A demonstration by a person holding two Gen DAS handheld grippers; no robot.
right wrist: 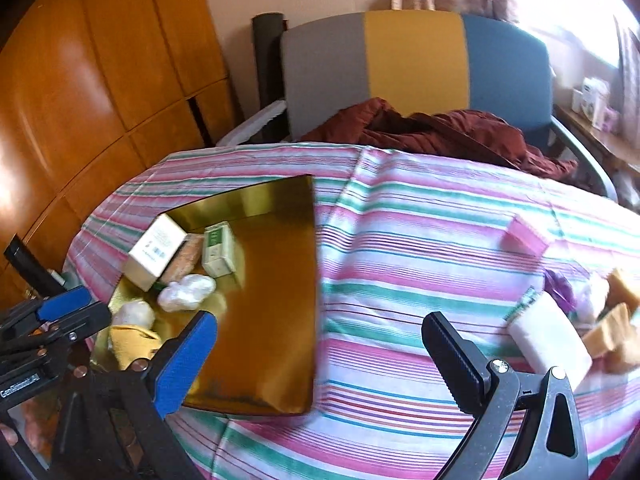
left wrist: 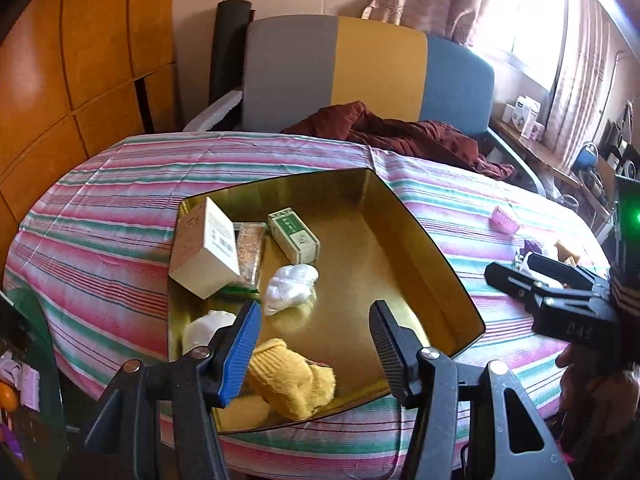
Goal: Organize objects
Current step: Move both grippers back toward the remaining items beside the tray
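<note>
Gold tray (left wrist: 420,240): cream carton (left wrist: 204,256), green box (left wrist: 294,240), white wad (left wrist: 290,286), yellow sock (left wrist: 294,380). My left gripper (left wrist: 316,340): apart, empty, above it. My right gripper (right wrist: 320,344): apart over striped cloth (right wrist: 400,240). Right: white packet (right wrist: 548,340), possibly soap.

The right hand-held gripper (right wrist: 320,354), jaws wide apart, hovers over the striped counter (right wrist: 400,240) between the gold tray (right wrist: 276,320) and a white packet (right wrist: 548,336).
</note>
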